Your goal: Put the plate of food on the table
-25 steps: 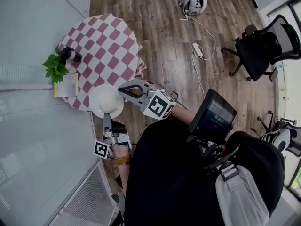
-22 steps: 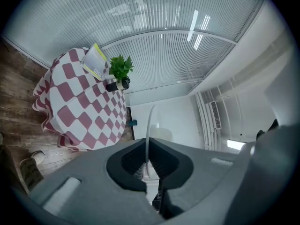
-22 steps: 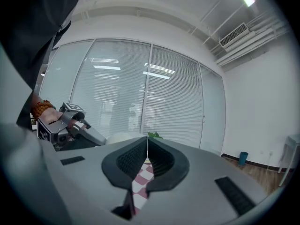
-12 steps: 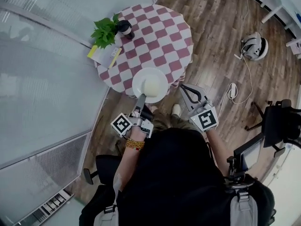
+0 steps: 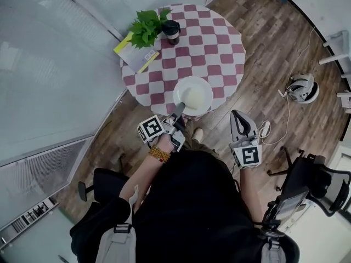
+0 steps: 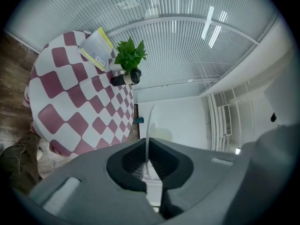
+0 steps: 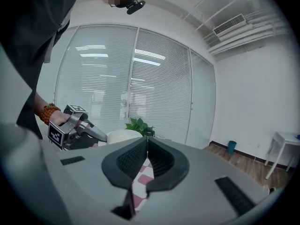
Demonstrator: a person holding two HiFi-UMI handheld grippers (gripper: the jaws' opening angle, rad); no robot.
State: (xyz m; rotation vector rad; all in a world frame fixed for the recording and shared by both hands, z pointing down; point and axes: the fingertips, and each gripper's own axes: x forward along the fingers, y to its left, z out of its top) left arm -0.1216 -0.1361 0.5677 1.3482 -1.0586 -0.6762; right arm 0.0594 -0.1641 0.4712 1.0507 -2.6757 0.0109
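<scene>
A white plate (image 5: 193, 96) with a pale mound of food hangs over the near edge of the round table (image 5: 214, 48), which has a red-and-white checked cloth. My left gripper (image 5: 179, 109) is shut on the plate's near rim. In the left gripper view the thin rim (image 6: 149, 125) runs edge-on between the closed jaws (image 6: 147, 146). Whether the plate rests on the cloth I cannot tell. My right gripper (image 5: 237, 115) is off the table to the right, over the wood floor, shut and empty (image 7: 147, 142). It looks towards the plate (image 7: 123, 135) and left gripper (image 7: 101, 136).
On the table's far side stand a potted plant (image 5: 146, 26), a dark cup (image 5: 171, 32) and a yellow-green book (image 5: 133, 52). A glass wall with blinds runs along the left. A headset with cable (image 5: 303, 89) lies on the floor, and an office chair (image 5: 315, 182) stands at right.
The plate has come from beside the table to over its near edge, still gripped by the left gripper. The right gripper has dropped back from the plate to the person's right side.
</scene>
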